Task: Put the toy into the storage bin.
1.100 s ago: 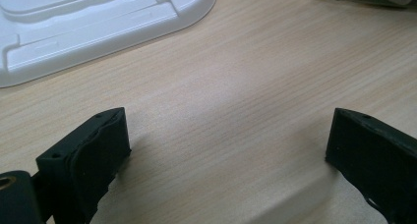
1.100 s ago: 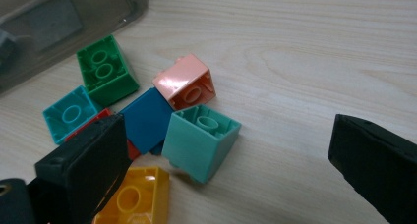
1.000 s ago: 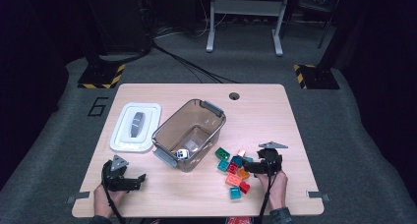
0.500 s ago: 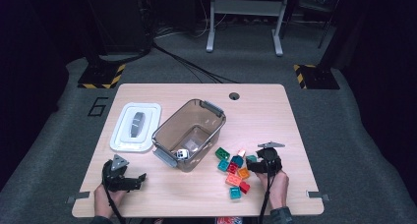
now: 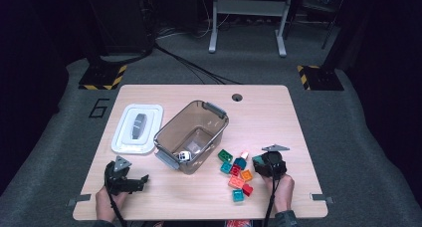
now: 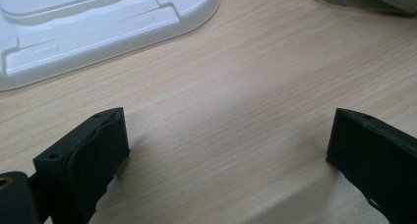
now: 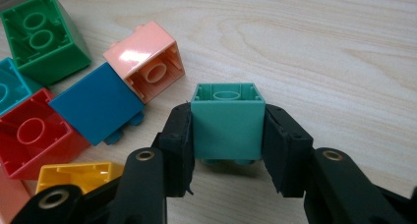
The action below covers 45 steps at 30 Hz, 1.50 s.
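My right hand-held gripper just closed on the teal block, jaws pressing both sides, block on the tabletop beside the brick pile. Left hand-held gripper jaws wide apart over bare wood near the white lid.

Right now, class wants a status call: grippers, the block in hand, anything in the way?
Right gripper just closed on teal block, block on table. Left gripper open, idle by white lid. Nearest block, peach, stands clear.

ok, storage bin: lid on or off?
Off. The white lid lies flat on the table left of the bin, whose top is open.
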Each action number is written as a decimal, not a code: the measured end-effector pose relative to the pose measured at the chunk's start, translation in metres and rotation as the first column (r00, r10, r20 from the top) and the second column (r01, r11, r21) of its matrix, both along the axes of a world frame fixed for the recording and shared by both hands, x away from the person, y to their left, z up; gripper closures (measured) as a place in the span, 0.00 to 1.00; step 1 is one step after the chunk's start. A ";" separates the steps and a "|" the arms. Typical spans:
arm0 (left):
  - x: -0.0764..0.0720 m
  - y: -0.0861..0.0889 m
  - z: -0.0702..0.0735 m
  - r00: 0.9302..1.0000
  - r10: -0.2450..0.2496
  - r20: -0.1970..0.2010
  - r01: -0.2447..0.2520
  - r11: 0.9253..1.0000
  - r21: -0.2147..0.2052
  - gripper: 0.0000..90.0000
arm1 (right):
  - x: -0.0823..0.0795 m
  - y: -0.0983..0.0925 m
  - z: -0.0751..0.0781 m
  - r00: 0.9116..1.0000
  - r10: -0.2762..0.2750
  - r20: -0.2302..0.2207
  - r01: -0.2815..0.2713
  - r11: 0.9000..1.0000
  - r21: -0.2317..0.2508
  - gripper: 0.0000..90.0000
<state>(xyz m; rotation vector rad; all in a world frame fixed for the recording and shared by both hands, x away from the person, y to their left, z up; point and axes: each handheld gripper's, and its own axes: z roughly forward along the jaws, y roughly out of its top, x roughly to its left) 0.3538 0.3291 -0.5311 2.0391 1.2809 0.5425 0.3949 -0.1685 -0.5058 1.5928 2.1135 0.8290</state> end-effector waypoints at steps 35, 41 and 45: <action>0.000 0.000 -0.001 1.000 0.004 0.009 -0.004 1.000 0.010 0.02 | 0.029 0.006 0.070 0.987 0.106 0.123 -0.109 0.994 0.019 0.65; 0.000 0.000 -0.001 1.000 0.004 0.009 -0.004 1.000 0.009 0.02 | 0.037 0.014 0.085 0.981 0.126 0.145 -0.130 0.991 0.016 0.65; 0.000 0.000 -0.001 1.000 0.003 0.009 -0.003 1.000 0.009 0.02 | 0.042 0.020 0.096 0.975 0.150 0.163 -0.152 0.988 0.000 0.65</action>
